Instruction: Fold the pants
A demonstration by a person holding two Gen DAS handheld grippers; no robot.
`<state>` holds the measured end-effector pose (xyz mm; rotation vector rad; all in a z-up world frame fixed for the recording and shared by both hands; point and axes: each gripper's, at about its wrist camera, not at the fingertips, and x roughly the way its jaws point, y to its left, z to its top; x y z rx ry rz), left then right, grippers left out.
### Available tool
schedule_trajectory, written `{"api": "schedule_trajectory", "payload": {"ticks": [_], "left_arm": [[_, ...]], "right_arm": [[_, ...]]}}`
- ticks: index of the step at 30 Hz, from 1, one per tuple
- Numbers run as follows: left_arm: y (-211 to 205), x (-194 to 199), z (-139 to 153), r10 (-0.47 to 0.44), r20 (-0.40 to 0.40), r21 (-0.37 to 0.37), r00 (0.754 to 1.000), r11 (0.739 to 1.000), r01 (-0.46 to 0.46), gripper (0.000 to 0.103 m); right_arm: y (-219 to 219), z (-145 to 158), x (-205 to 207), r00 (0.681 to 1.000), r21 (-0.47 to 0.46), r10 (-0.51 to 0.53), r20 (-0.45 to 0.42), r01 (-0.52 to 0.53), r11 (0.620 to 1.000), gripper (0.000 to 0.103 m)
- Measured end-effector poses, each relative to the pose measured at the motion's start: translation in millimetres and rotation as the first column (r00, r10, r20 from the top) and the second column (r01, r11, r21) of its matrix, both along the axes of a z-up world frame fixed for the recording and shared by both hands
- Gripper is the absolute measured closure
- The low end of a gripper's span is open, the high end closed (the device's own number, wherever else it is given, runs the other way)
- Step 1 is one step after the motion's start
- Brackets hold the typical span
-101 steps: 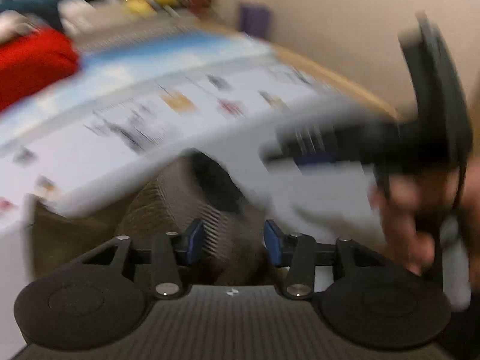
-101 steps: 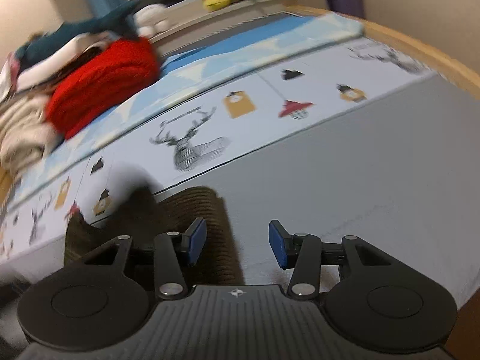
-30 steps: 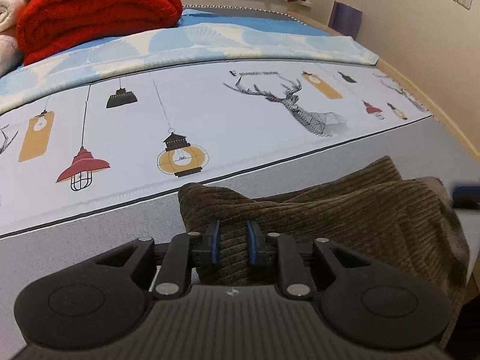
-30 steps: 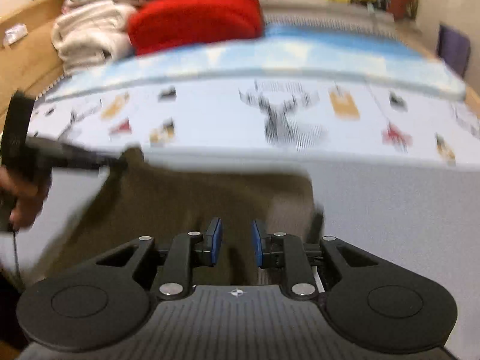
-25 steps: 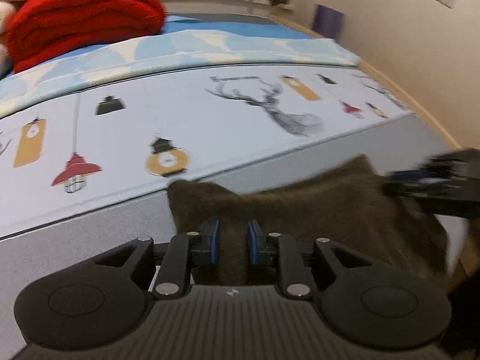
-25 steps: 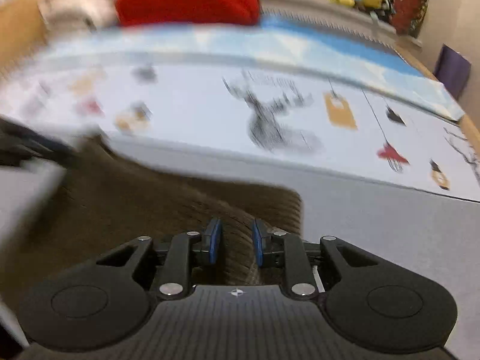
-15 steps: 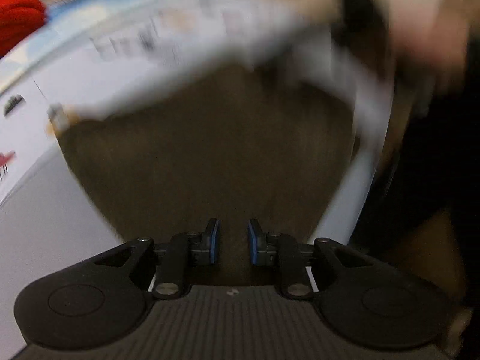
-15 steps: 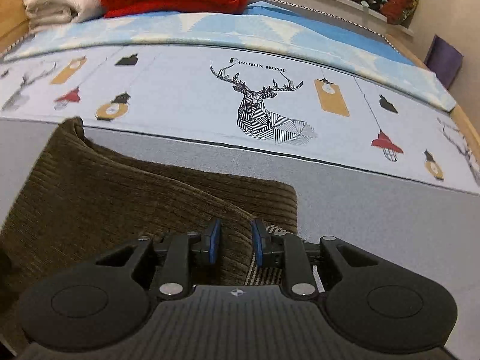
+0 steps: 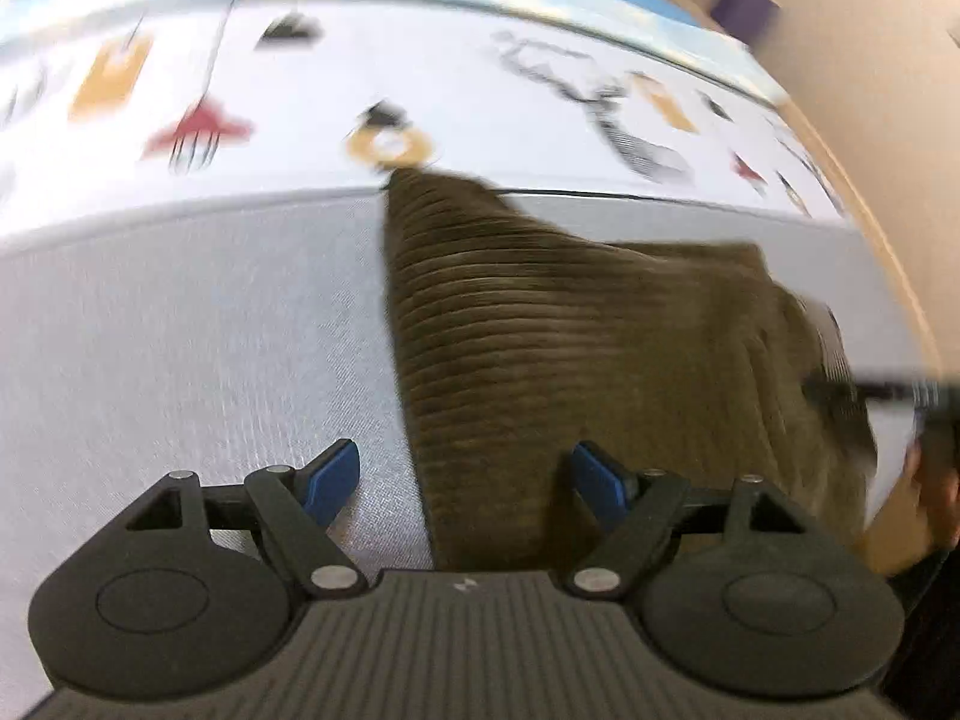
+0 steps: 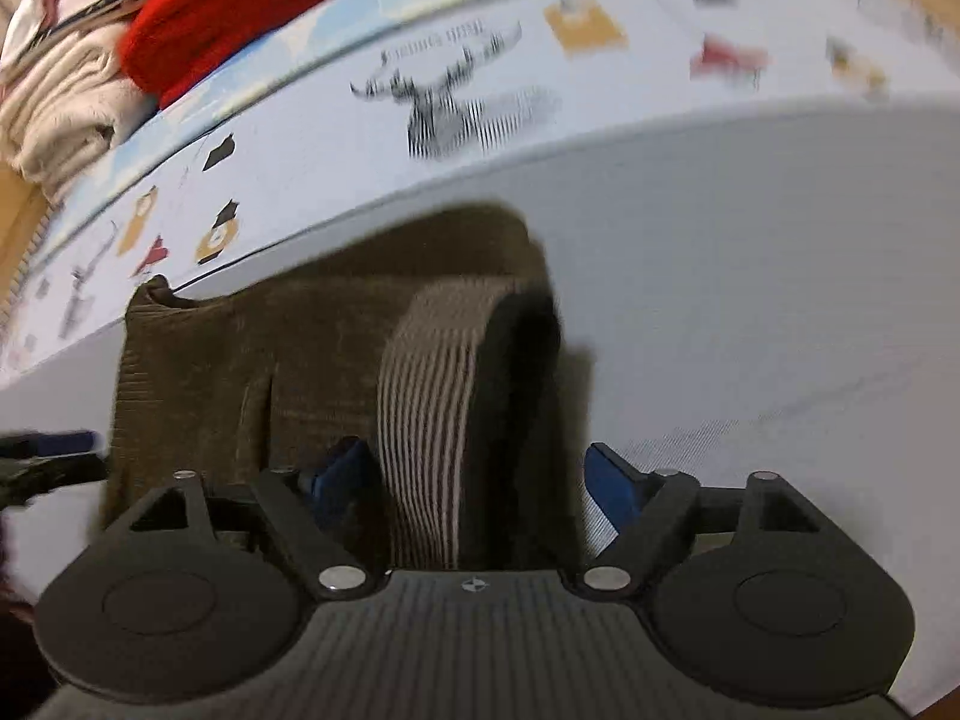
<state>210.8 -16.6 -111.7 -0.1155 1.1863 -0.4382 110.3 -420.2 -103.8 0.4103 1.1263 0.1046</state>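
Note:
The brown corduroy pants (image 9: 576, 324) lie folded on the grey part of the bed, near its front edge. My left gripper (image 9: 465, 483) is open over the fold's left edge, holding nothing. In the right wrist view the pants (image 10: 240, 354) show a striped inner waistband (image 10: 426, 408) turned up at their right end. My right gripper (image 10: 480, 483) is open, its fingers on either side of that waistband, gripping nothing. The right gripper shows blurred at the right edge of the left wrist view (image 9: 870, 390), and the left one at the left edge of the right wrist view (image 10: 48, 450).
The bed cover (image 9: 180, 312) is grey in front and white with deer and lantern prints behind. A red blanket (image 10: 240, 0) and beige folded linen (image 10: 54, 102) are stacked at the far left. A wooden bed rim (image 9: 864, 192) and wall lie to the right.
Both grippers have opened and let go of the pants, which now lie folded on the bed. Both grippers have pulled back a little.

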Motion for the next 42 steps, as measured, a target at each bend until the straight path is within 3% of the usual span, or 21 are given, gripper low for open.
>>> {"api": "schedule_trajectory", "payload": {"ticks": [3,6,15,18,21,23,25,29,32,38,39,41,42], "left_arm": [[-2.6,10.8,-12.1,0.001,-0.075,-0.046,0.997,0.999,-0.005,0.02],[-8.4,18.3,-19.5,-0.012,-0.101,-0.057,0.995,0.998,0.007,0.02],[-22.6,25.2,-26.8,-0.042,-0.09,-0.058,0.995,0.998,0.037,0.02],[-22.2,24.4,-26.0,-0.054,-0.078,-0.056,0.995,0.997,0.049,0.023],[-23.3,22.0,-22.4,-0.067,-0.045,-0.051,0.997,0.997,0.065,0.041],[-22.2,19.6,-15.5,-0.078,-0.018,-0.048,0.997,0.996,0.077,0.063],[-17.8,17.8,-6.1,-0.085,0.007,-0.068,0.996,0.994,0.085,0.069],[-5.6,15.8,20.4,-0.089,0.127,-0.062,0.988,0.993,0.097,0.07],[16.6,23.4,38.8,-0.019,0.211,-0.065,0.977,0.997,0.034,0.071],[61.7,41.8,68.9,0.122,0.41,-0.032,0.904,0.992,-0.119,0.069],[66.3,46.0,68.7,0.136,0.42,-0.027,0.897,0.99,-0.137,0.067],[72.2,55.3,64.7,0.174,0.418,0.006,0.892,0.981,-0.194,0.057],[75.6,59.3,61.9,0.21,0.415,0.046,0.885,0.967,-0.251,0.058]], "right_arm": [[-8.1,-15.5,6.0,0.998,0.084,-0.01,-0.059,0.015,0.996,0.013],[-8.2,-23.8,12.4,0.997,0.135,0.004,-0.079,0.007,0.991,0.012],[0.7,-19.3,20.8,0.997,0.086,0.048,-0.058,-0.043,0.995,0.016],[4.1,-15.2,19.4,0.998,0.069,0.055,-0.044,-0.052,0.996,0.024],[8.2,-6.3,15.3,0.997,0.044,0.072,-0.016,-0.071,0.996,0.038],[10.9,1.0,13.8,0.997,0.029,0.083,0.002,-0.083,0.996,0.046],[10.7,9.5,13.0,0.997,0.026,0.075,0.019,-0.075,0.997,0.05],[19.1,31.6,20.3,0.992,0.037,0.061,0.115,-0.065,0.997,0.056],[36.6,47.6,35.0,0.976,0.053,0.073,0.205,-0.086,0.995,0.057],[88.8,72.8,75.0,0.911,0.063,0.142,0.386,-0.18,0.982,0.057],[95.3,74.7,82.2,0.902,0.062,0.142,0.407,-0.182,0.981,0.056],[108.7,70.3,102.1,0.898,0.032,0.139,0.418,-0.168,0.985,0.045],[115.6,65.6,112.8,0.901,-0.019,0.144,0.408,-0.15,0.989,0.041]]}}
